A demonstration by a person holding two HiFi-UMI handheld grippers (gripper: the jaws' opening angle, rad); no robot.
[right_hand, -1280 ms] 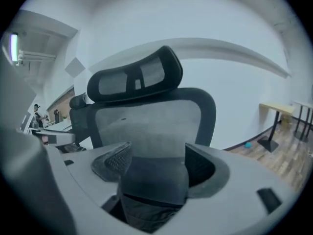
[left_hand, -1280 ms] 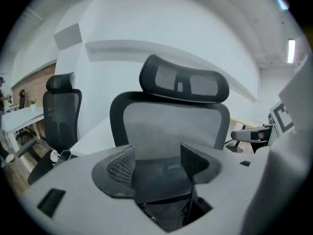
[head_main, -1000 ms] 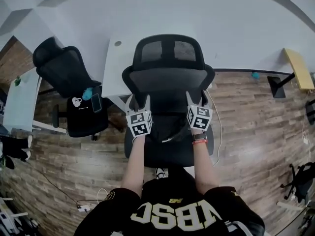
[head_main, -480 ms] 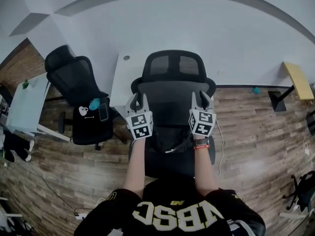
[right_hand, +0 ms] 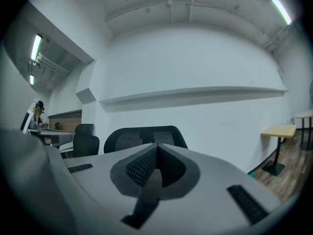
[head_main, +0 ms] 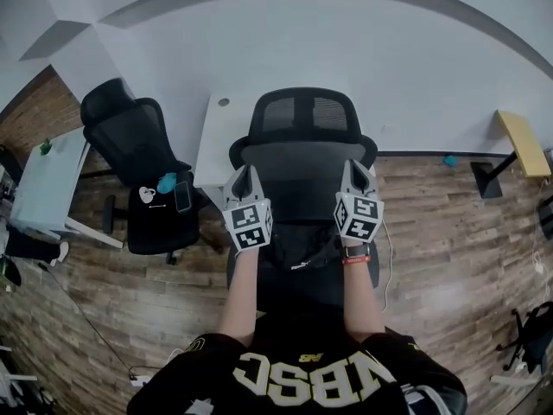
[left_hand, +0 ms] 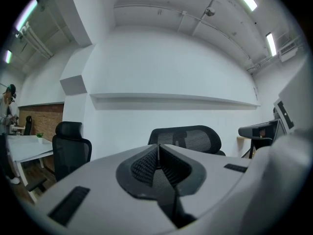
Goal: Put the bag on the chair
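Wood-plank floor (head_main: 130, 292) spans the lower frame. Black mesh chair (head_main: 298, 158) stands at frame centre, with a white worktop (head_main: 212, 141) just behind its left side. Black bag (head_main: 300, 253) lies low at centre over the chair's seat, between the person's arms. Resting or hanging clear: can't tell, dark on dark. Left hand-held gripper (head_main: 243, 178) and right hand-held gripper (head_main: 356, 173) point level toward the backrest, one on each side of the bag, probably to carry it evenly by two handles. Both sets of jaws have just been closing: the left is clamped on the left strap (left_hand: 155, 177), the right on the right strap (right_hand: 151, 180).
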